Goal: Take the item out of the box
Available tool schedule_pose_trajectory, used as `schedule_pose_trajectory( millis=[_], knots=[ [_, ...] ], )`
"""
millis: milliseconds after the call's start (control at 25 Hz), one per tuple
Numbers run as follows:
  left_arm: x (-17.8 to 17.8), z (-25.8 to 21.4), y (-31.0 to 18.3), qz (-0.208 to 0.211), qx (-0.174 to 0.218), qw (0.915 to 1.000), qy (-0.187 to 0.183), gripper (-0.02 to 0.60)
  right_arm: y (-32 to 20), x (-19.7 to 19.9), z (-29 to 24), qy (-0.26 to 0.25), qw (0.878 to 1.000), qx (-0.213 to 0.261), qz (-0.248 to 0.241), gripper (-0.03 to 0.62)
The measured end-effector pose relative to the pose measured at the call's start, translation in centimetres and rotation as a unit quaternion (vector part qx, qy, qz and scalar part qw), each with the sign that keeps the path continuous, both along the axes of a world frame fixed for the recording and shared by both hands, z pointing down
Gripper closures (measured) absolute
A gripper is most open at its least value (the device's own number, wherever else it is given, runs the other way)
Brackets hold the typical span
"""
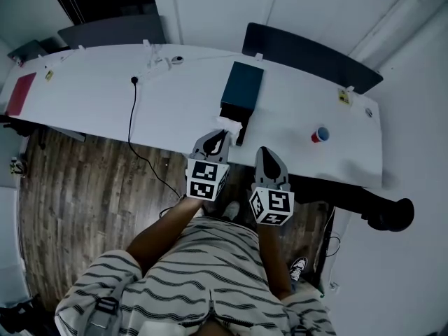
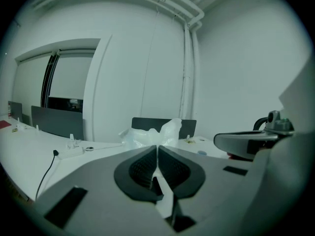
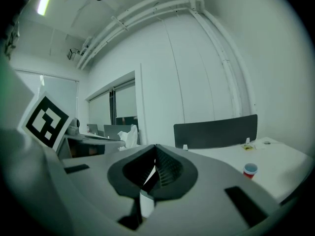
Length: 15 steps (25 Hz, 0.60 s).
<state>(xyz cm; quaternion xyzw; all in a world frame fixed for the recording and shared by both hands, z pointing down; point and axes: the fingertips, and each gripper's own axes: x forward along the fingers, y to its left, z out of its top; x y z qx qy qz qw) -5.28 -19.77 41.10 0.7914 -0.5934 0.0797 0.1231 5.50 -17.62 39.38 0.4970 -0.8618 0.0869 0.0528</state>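
We held the left gripper (image 1: pixel 222 134) at the near, open end of the dark box (image 1: pixel 242 88). Its fingers were closed to a narrow pinch on the white plastic wrapping (image 2: pixel 153 133), which bulged out just past the tips. In our judgement that thin grip suited the job, since loose film offers a handle where the box mouth leaves little room for fingers. The item (image 1: pixel 229 125), inside that wrapping, sat at the mouth of the box and partly out of it. We could not tell how much was left inside. The right gripper (image 1: pixel 265 150) hung just beside the left at the near edge of the surface (image 1: pixel 91 103), its fingers together on nothing. We judged it was kept free to steady the box if the box slid with the pull.

The long white surface carried little else: a red cup (image 1: pixel 320 134) well off to the right, a black cable (image 1: pixel 131 114) running over the near edge, and a flat red thing (image 1: pixel 19 93) at the far left. A dark panel (image 1: pixel 308 54) stood along the far side. Below lay a wooden floor (image 1: pixel 77 180), and pipes (image 3: pixel 216 58) ran up the white walls.
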Motion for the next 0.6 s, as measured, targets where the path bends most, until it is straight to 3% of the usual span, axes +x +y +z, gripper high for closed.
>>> schedule_pose_trajectory(
  millis=[600],
  knots=[
    [0.8,-1.9,2.0,0.015,0.055,0.9975,-0.042,0.552,0.2,0.2,-1.6,-0.017,1.000,0.015,-0.004,0.577]
  ],
)
